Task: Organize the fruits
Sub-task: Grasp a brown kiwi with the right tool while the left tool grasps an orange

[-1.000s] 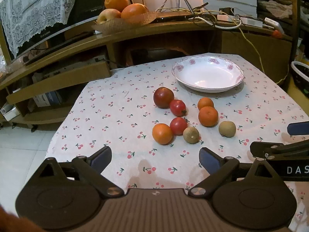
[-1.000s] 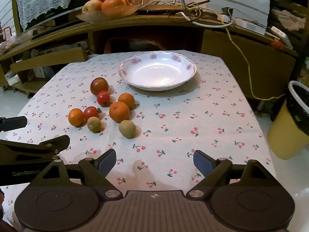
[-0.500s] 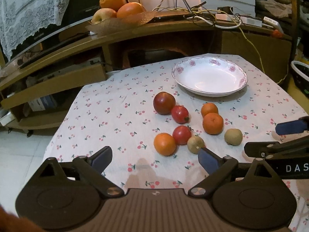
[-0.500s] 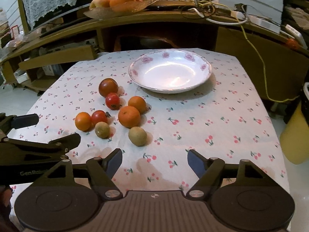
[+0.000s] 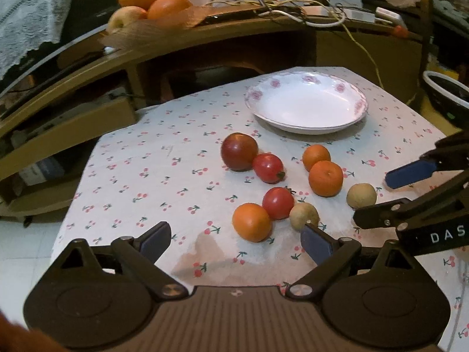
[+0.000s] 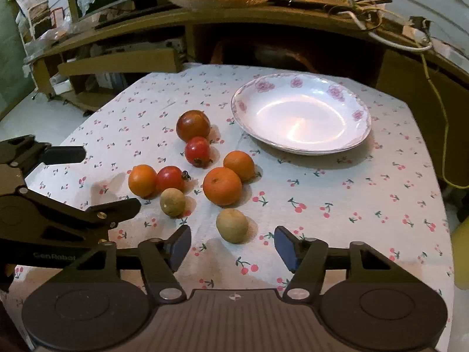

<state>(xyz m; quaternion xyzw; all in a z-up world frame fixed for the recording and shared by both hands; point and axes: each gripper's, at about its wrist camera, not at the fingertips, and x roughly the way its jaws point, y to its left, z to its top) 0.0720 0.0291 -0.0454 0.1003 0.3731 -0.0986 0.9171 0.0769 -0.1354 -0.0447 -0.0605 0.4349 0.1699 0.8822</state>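
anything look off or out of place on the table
Nothing is spilled or damaged. The one thing out of order is the fruit: eight pieces, among them the dark red fruit and the brownish fruit, lie loose on the tablecloth while the flowered plate beside them is empty.

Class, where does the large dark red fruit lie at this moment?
In the right wrist view, the large dark red fruit lies left of the white plate, at the cluster's far end, touching a small tomato.
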